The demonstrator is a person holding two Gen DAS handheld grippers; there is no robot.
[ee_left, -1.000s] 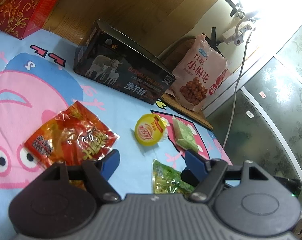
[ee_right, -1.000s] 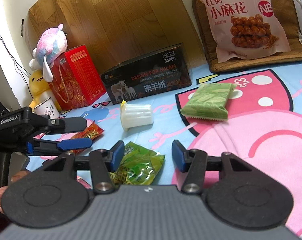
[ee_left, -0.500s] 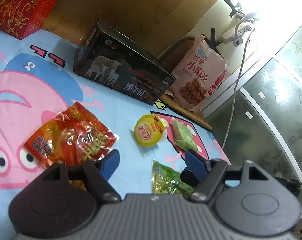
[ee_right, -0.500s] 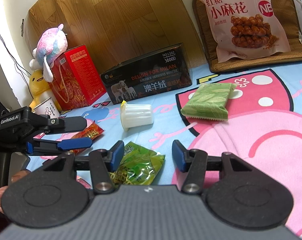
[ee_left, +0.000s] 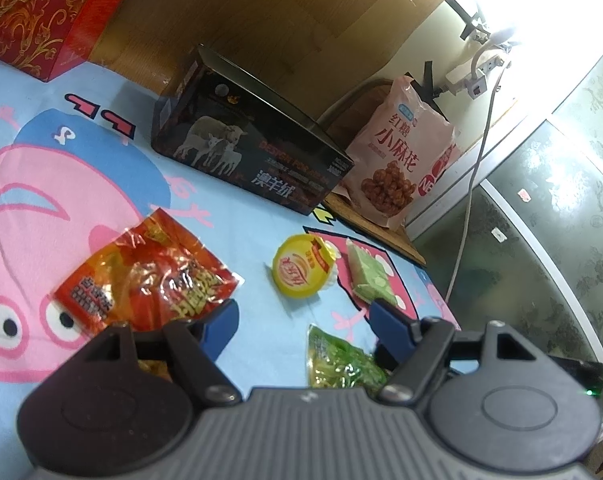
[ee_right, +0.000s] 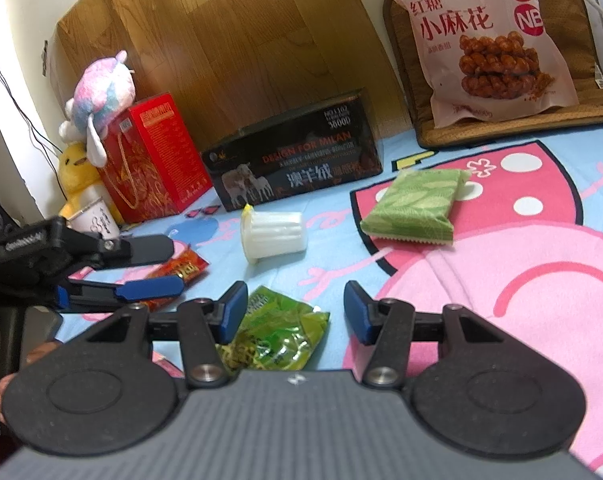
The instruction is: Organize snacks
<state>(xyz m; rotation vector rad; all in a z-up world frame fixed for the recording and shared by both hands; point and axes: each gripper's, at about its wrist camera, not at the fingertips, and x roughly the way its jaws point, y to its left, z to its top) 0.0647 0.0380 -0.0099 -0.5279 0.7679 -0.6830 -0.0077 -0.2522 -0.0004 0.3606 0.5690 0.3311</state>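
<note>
Snacks lie scattered on a cartoon-pig blanket. A red-orange packet sits just ahead of my left gripper, which is open with nothing between its blue pads. A yellow-lidded jelly cup lies on its side beside a pale green packet. A shiny green pickle packet lies under my right gripper, also open and empty. From the right wrist view the jelly cup, the pale green packet and the left gripper over the red-orange packet show.
A black box with sheep stands at the back, a red gift box to its left with plush toys. A large pink snack bag leans on a brown cushion. A white cable hangs at the right.
</note>
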